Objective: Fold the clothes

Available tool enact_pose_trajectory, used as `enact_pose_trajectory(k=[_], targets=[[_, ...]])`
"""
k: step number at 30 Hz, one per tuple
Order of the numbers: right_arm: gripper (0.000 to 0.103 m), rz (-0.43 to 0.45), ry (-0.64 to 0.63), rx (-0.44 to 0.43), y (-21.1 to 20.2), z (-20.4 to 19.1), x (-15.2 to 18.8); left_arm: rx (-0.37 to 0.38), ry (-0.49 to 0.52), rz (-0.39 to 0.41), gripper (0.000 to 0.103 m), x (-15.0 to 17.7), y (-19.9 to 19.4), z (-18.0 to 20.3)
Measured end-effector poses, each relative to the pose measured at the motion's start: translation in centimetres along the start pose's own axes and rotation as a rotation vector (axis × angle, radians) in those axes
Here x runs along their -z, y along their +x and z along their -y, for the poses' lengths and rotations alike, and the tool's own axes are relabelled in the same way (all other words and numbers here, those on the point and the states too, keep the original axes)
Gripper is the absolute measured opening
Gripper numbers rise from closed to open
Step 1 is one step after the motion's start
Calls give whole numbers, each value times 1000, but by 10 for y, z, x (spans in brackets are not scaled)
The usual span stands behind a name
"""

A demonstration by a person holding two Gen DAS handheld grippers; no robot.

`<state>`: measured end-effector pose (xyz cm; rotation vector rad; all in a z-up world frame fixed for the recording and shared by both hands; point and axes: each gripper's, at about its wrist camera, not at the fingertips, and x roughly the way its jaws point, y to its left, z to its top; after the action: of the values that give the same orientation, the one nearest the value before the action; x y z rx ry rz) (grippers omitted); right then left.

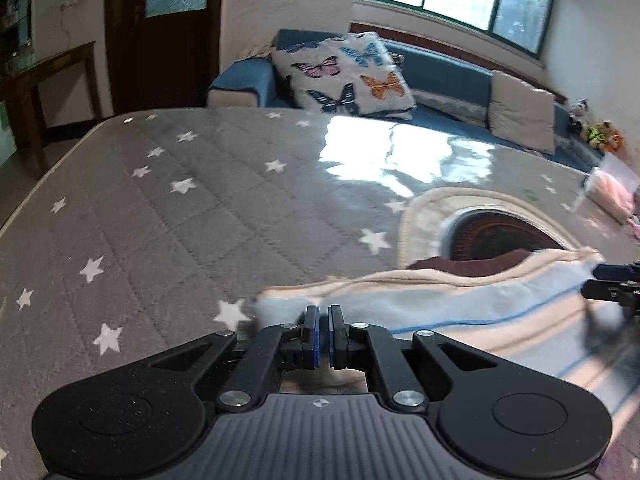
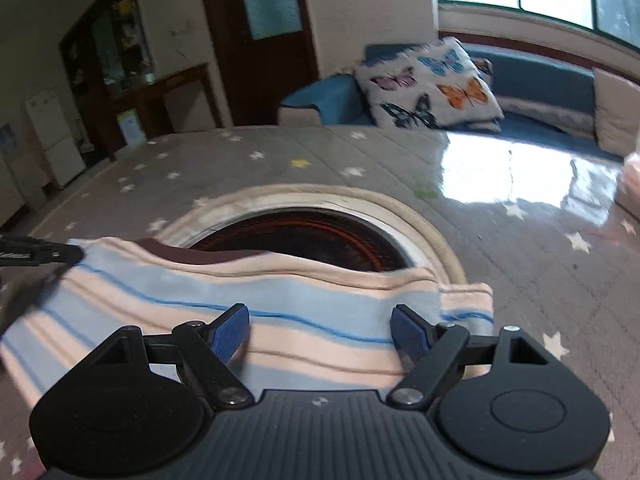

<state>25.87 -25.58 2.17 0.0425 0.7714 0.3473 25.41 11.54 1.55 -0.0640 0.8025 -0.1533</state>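
Observation:
A garment with pale blue, peach and thin blue stripes (image 1: 460,304) (image 2: 280,300) lies crumpled on the grey star-patterned table cover, and its far edge hangs over a round opening. My left gripper (image 1: 323,320) is shut on the garment's left corner; in the right wrist view its black tip (image 2: 68,254) meets that corner. My right gripper (image 2: 320,316) stands wide open over the garment's right part, stripes showing between the blue pads (image 2: 230,334). It enters the left wrist view at the right edge (image 1: 600,282).
A round opening with a cream rim (image 2: 420,208) and a dark red coil inside sits mid-table. The grey star cover (image 1: 180,220) stretches left and far. A pink bundle (image 1: 612,192) lies at the right. Behind are a blue sofa and a butterfly cushion (image 1: 344,76).

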Motion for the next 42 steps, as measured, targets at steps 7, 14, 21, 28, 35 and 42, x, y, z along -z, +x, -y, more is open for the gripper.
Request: enact_pose_trajectory(k=[7, 14, 21, 28, 35, 42], targets=[[80, 11, -25, 35, -7, -5, -1, 1, -41, 10, 7, -3, -6, -10], [81, 11, -154, -63, -29, -57, -1, -40, -36, 54, 61, 5, -43, -16], [84, -8, -370, -228, -36, -150, 19, -65, -87, 47, 85, 25, -66, -29], [85, -16, -577, -336, -33, -237, 42, -54, -152, 24, 88, 46, -76, -39], [73, 7, -774, -336, -31, -293, 68, 20, -245, 8, 87, 53, -85, -50], [23, -22, -779, -308, -20, -307, 72, 98, -341, -27, 86, 56, -83, -55]])
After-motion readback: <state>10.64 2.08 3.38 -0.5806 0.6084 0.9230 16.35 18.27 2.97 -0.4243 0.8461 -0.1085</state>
